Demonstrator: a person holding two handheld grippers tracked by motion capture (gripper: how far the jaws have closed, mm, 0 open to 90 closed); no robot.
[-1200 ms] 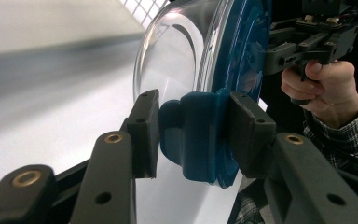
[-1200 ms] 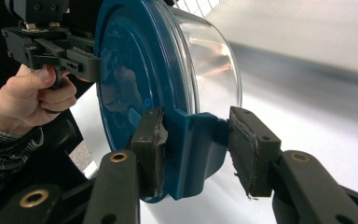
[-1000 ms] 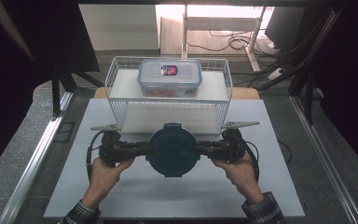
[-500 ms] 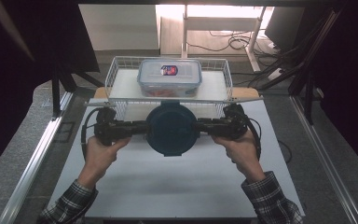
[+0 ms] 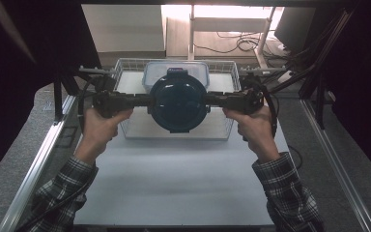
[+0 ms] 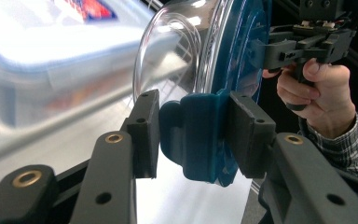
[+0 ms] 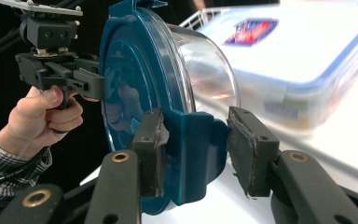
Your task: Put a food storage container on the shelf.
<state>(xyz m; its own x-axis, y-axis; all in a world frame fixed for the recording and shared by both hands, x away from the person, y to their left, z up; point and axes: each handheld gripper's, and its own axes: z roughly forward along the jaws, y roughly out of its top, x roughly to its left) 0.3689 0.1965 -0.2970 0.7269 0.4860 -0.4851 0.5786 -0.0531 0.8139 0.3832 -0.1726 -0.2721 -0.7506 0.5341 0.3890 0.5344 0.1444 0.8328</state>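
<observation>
Claws (image 5: 125,100) (image 5: 227,99) grip round glass container (image 5: 178,99); contents unclear.

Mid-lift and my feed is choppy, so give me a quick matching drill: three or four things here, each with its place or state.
1. round glass container with blue lid
2. rectangular lidded box
3. wire basket
4. white mat

A. lies in the basket
B. clamped by its side latches between both hand-held grippers
C. stands at the mat's far edge
D. covers the table

Pairs: 1-B, 2-A, 3-C, 4-D
</observation>
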